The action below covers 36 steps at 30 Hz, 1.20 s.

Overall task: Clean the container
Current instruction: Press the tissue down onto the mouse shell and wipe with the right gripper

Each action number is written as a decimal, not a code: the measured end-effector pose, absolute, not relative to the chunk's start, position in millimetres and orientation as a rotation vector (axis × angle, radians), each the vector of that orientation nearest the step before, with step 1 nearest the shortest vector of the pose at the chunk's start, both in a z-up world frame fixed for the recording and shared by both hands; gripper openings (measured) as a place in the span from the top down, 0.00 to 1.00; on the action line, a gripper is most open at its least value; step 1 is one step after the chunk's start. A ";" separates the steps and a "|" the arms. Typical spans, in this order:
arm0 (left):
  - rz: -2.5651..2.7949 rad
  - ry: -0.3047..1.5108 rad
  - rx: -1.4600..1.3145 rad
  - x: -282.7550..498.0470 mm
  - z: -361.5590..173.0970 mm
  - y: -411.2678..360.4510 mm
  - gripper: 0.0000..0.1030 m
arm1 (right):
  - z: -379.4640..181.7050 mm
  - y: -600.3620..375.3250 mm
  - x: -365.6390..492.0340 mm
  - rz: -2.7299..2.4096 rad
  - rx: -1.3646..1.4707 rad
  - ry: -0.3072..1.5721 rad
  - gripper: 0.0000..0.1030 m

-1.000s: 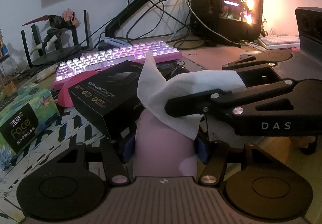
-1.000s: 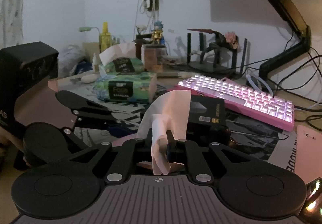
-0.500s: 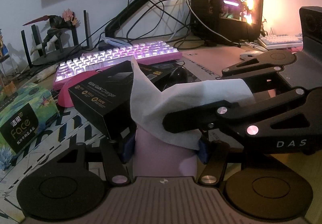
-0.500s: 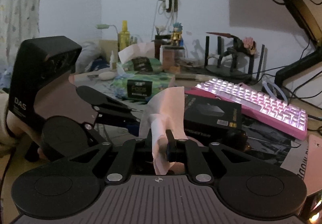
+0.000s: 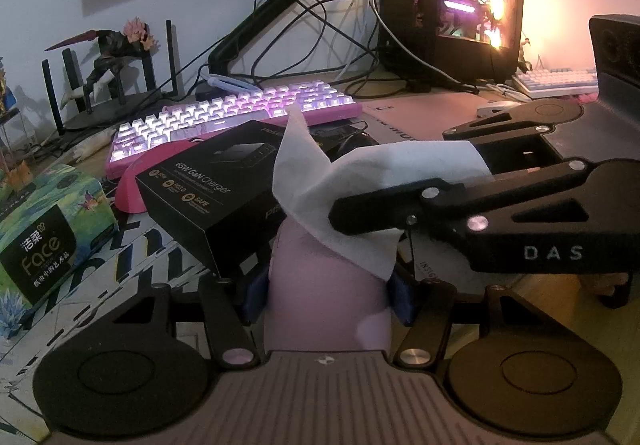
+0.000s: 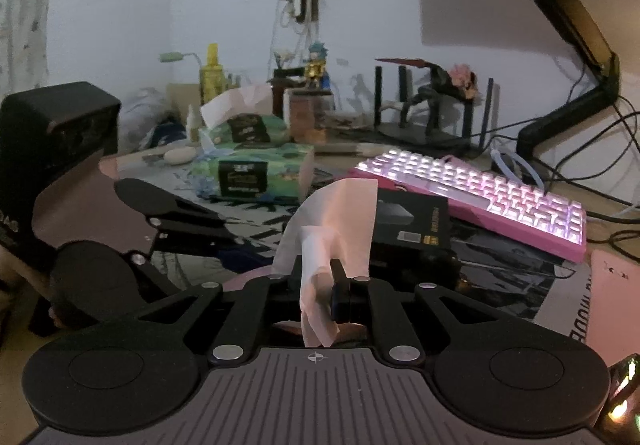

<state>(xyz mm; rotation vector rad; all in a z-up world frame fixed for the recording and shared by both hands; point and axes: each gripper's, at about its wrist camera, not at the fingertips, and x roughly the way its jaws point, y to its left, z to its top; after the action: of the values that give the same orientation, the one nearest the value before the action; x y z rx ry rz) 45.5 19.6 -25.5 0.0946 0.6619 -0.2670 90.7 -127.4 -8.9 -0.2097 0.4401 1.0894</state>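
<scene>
My left tool is clamped on the smooth pale-pink plastic container, held above the counter. My right tool pinches a thin white tissue draped over its top. The container looks light, rigid and slippery, so grip its sides firmly.

Upright pink container, seemingly tissue-draped

Both wrist views look low, close over the desk — sharing the pink keyboard.

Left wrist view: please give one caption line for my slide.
Left gripper clamps a pink container while right gripper presses a white tissue onto it.
</scene>
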 end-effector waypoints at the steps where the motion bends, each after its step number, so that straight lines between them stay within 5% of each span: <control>1: -0.267 0.662 0.095 45.5 -25.5 19.6 0.42 | -9.1 -127.3 91.1 1.087 -0.209 0.441 0.87; 36: -0.267 0.662 0.092 45.1 -25.3 20.2 0.42 | -8.7 -126.2 87.5 1.134 -0.226 0.433 0.87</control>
<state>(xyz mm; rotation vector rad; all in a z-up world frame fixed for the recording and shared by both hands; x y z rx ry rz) 45.1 20.2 -25.3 0.0922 0.6621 -0.2675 87.5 -126.2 -8.7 -0.2265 0.4332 1.1336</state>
